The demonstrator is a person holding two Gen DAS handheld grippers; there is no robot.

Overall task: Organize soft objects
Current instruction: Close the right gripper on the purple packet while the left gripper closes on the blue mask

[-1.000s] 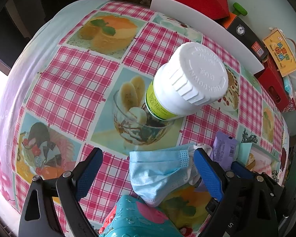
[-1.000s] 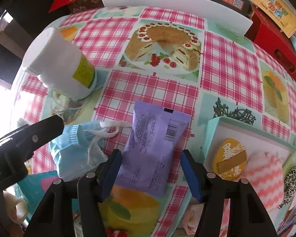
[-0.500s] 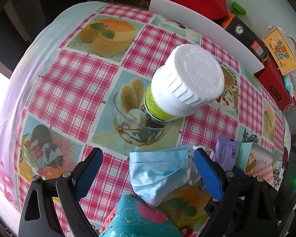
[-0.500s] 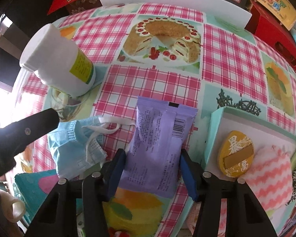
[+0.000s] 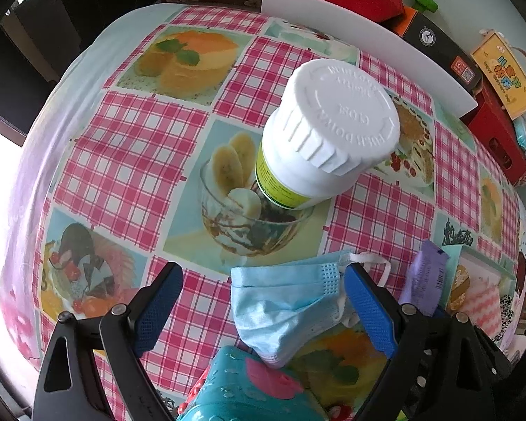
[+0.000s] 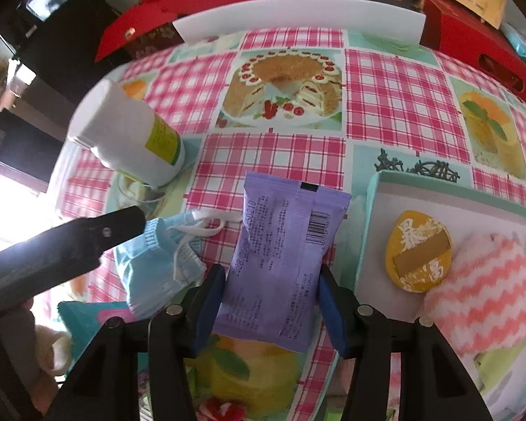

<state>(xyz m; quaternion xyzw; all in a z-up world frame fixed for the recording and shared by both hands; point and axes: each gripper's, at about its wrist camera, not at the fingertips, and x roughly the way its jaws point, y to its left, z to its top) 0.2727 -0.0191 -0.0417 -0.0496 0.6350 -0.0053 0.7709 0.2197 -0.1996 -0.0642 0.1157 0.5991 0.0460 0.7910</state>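
A purple snack packet (image 6: pixel 280 245) sits between the blue pads of my right gripper (image 6: pixel 270 277), which is shut on its lower half; the packet tilts up off the tablecloth and shows as a purple edge (image 5: pixel 424 280) in the left wrist view. A crumpled blue face mask (image 5: pixel 284 308) lies on the table between the fingers of my open left gripper (image 5: pixel 263 280), close against the right finger. In the right wrist view the mask (image 6: pixel 154 266) lies left of the packet, with a left gripper finger (image 6: pixel 70 242) above it.
A white pill bottle (image 5: pixel 326 133) stands just beyond the mask. A teal box (image 6: pixel 368 228) right of the packet holds a yellow pad (image 6: pixel 417 252) and a pink zigzag cloth (image 6: pixel 484 291). A teal patterned item (image 5: pixel 256 386) lies at the near edge. White board (image 6: pixel 298 14) and red boxes line the back.
My right gripper's fingers closed in on the purple packet until the pads met its sides, and it shifted slightly. The left gripper stayed open over the mask.
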